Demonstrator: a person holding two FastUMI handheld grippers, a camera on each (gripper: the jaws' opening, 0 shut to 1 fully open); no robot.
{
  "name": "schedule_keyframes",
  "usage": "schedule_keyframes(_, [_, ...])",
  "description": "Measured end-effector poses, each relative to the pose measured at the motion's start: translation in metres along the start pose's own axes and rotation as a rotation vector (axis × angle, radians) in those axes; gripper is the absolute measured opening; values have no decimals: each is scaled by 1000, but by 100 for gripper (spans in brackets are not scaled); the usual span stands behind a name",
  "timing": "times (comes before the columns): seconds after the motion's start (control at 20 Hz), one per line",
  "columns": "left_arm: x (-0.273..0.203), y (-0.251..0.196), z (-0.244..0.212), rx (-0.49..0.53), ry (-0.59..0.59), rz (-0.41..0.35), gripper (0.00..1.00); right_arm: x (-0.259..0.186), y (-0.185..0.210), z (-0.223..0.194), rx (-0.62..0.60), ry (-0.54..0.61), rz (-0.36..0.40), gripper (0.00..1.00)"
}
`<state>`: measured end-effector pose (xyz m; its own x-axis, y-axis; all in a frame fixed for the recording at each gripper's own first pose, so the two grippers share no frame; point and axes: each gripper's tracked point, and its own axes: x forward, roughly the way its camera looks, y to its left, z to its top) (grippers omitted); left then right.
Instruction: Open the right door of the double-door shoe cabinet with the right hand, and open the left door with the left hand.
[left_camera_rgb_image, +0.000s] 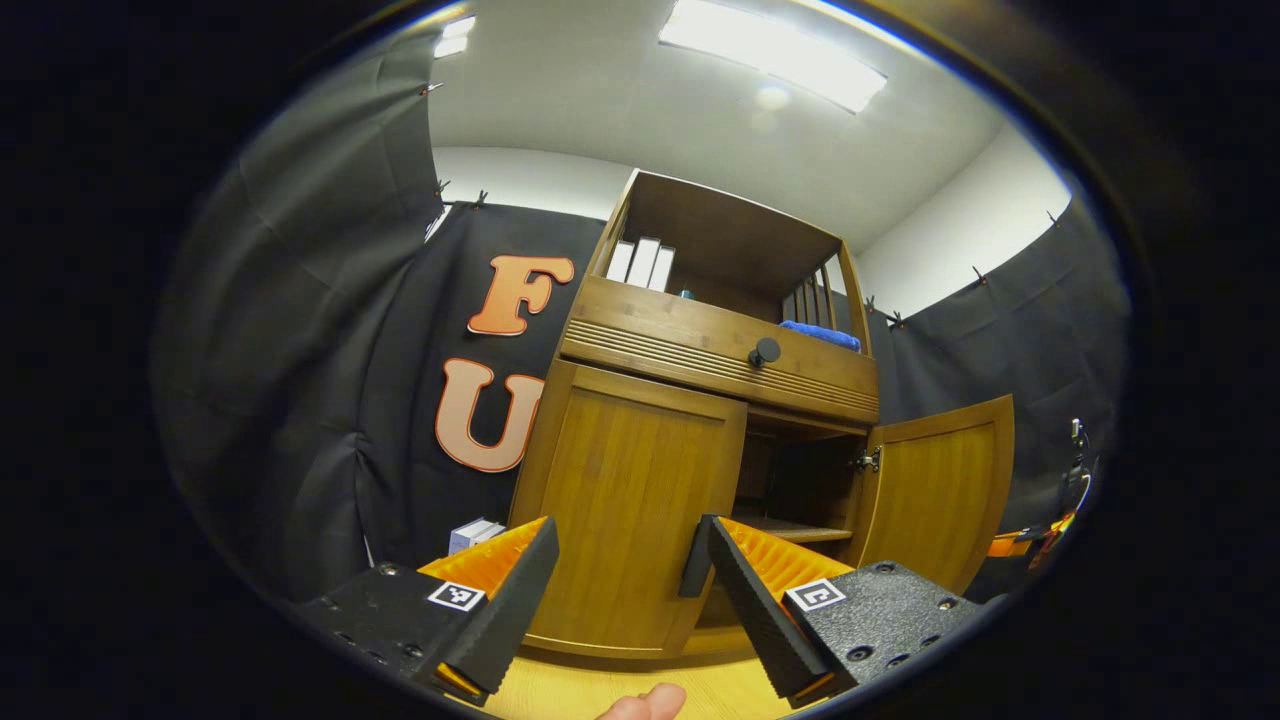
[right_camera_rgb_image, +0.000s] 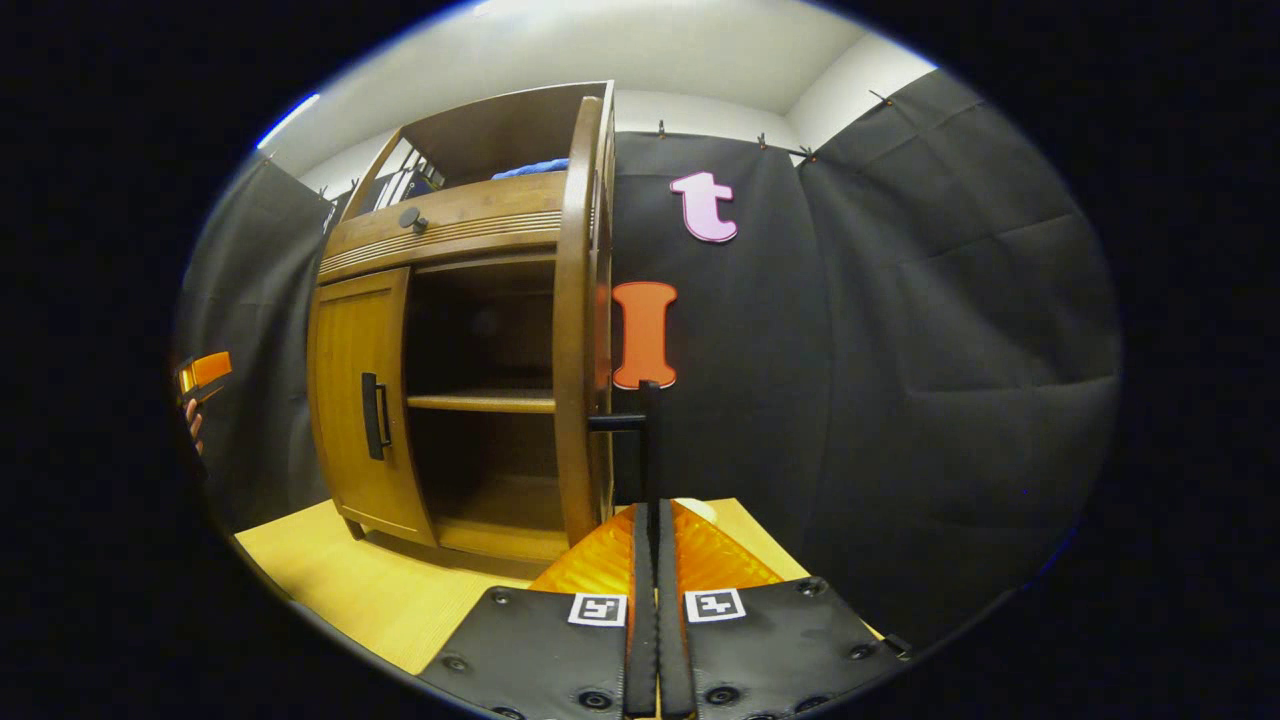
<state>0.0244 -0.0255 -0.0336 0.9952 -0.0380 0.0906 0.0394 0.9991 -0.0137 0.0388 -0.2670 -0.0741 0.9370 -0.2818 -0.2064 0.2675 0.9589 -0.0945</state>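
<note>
The wooden shoe cabinet (left_camera_rgb_image: 700, 350) stands close ahead in the left gripper view. Its left door (left_camera_rgb_image: 630, 500) is closed and its right door (left_camera_rgb_image: 940, 490) is swung wide open. My left gripper (left_camera_rgb_image: 625, 540) is open just in front of the left door, touching nothing. In the right gripper view the right door (right_camera_rgb_image: 575, 330) shows edge-on, and my right gripper (right_camera_rgb_image: 650, 505) is shut on its black handle (right_camera_rgb_image: 648, 430). The left door (right_camera_rgb_image: 360, 400) carries a black handle (right_camera_rgb_image: 373, 415). The left gripper (right_camera_rgb_image: 205, 375) and a hand show at that view's far left.
The open right half of the cabinet shows a shelf (right_camera_rgb_image: 480, 402) with dark space above and below. Above the doors are a drawer with a round knob (left_camera_rgb_image: 765, 350) and an open shelf holding white boxes (left_camera_rgb_image: 640, 262) and a blue cloth (left_camera_rgb_image: 820, 333). The floor (right_camera_rgb_image: 330, 580) is light wood.
</note>
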Motion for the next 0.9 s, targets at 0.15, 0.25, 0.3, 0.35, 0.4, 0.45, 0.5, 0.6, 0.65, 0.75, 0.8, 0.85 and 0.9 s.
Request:
schedule_keyframes(0.15, [0,-4,-3,-17,9,-10,94,-22,2,11,6,-20,-4,8])
schedule_keyframes(0.25, [1,-4,-6,-28,17,-11,94,-38,10,22,-18,-44,-7,9])
schedule_keyframes(0.3, [1,-4,-7,-33,20,-11,94,-47,17,28,-25,-53,-6,9])
schedule_keyframes(0.35, [1,-3,-9,-36,24,-9,94,-54,27,34,-29,-63,2,9])
schedule_keyframes(0.4, [2,-2,-9,-39,28,-7,97,-60,38,39,-31,-70,14,9])
schedule_keyframes(0.45, [2,0,-10,-41,30,-5,97,-66,51,42,-30,-76,32,9])
schedule_keyframes(0.5, [2,0,-11,-41,33,-3,97,-71,65,46,-24,-81,53,9])
schedule_keyframes(0.6, [2,3,-11,-40,37,1,94,-77,90,51,0,-83,100,8])
schedule_keyframes(0.65, [3,3,-12,-43,40,0,94,-79,99,50,6,-82,112,8])
schedule_keyframes(0.75, [7,3,-14,-51,47,-6,94,-79,114,46,-7,-83,117,8])
schedule_keyframes(0.8, [11,2,-16,-53,52,-10,94,-70,109,38,-14,-83,119,8])
schedule_keyframes(0.85, [15,1,-18,-57,57,-14,94,-71,114,35,-17,-75,127,8])
schedule_keyframes(0.9, [19,-2,-21,-60,65,-19,94,-84,131,41,-4,-78,141,8])
